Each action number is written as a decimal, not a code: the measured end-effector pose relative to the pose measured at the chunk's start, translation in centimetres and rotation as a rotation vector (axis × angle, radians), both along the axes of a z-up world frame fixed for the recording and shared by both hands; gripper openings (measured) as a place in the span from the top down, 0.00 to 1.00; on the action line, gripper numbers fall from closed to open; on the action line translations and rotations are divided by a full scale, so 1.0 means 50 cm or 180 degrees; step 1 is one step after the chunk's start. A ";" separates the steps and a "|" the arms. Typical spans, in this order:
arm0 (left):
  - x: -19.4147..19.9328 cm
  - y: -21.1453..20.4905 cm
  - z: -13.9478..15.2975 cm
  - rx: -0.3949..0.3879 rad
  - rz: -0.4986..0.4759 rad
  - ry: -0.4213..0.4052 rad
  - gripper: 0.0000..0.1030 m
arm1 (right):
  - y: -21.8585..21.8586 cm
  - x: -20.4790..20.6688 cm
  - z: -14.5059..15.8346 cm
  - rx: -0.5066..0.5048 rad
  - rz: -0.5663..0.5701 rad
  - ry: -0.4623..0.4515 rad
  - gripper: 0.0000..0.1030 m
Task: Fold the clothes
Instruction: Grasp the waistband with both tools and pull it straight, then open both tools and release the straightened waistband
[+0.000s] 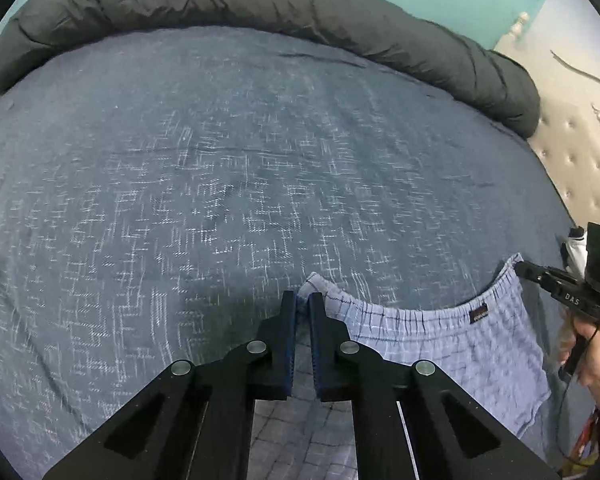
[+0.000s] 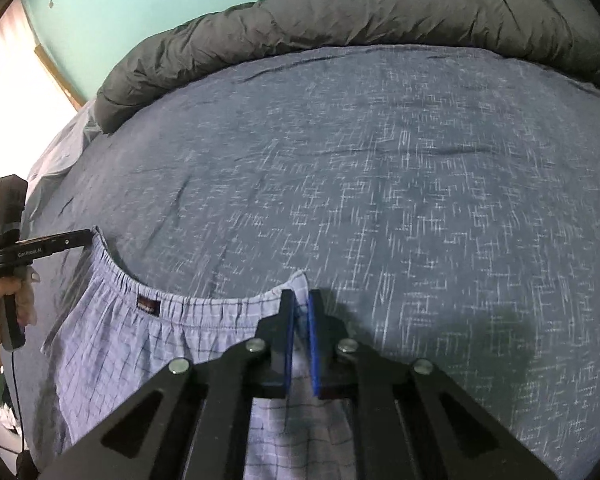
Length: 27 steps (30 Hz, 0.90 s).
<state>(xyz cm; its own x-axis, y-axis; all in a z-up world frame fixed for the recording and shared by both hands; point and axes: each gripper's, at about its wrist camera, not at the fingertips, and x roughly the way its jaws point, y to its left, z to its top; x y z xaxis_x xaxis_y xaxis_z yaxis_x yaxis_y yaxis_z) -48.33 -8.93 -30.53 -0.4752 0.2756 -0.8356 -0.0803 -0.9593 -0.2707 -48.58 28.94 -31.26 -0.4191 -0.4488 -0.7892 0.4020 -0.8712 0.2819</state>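
Observation:
A pair of light blue checked shorts point(image 1: 452, 340) with an elastic waistband hangs stretched between both grippers, just above the bed. My left gripper point(image 1: 303, 302) is shut on one waistband corner. My right gripper point(image 2: 300, 300) is shut on the other corner of the shorts point(image 2: 148, 344). The right gripper point(image 1: 520, 269) also shows at the right edge of the left wrist view, and the left gripper point(image 2: 90, 236) at the left edge of the right wrist view. The waistband sags in the middle, with a dark label on it point(image 1: 478, 314).
The bed is covered by a dark blue sheet point(image 1: 220, 160) with white hatch marks. A rolled dark grey duvet point(image 1: 260, 0) lies along the far edge. A beige tufted headboard point(image 1: 576, 152) stands on the right and a teal wall point(image 2: 140, 8) behind.

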 end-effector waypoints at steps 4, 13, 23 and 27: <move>-0.016 -0.002 -0.017 -0.0045 0.0067 -0.0060 0.94 | -0.008 -0.016 -0.011 0.0096 -0.0058 -0.0006 0.94; -0.037 0.012 -0.041 -0.0208 0.0012 -0.0061 0.94 | -0.013 -0.037 -0.034 0.0124 -0.0074 -0.0083 0.94; 0.021 -0.063 0.006 0.0064 0.0071 0.0006 0.85 | 0.117 0.018 0.026 -0.0457 -0.0306 -0.0120 0.60; 0.080 -0.122 0.012 0.0188 0.0151 -0.0046 0.80 | 0.190 0.080 0.018 -0.0520 -0.0320 -0.0311 0.60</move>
<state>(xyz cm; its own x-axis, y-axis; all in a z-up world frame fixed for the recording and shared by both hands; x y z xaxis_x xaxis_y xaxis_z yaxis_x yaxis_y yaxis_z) -44.33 -15.02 -29.91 -0.4770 0.3022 -0.8253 -0.0310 -0.9442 -0.3279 -44.57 38.42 -30.33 -0.3932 -0.5339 -0.7485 0.2794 -0.8450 0.4560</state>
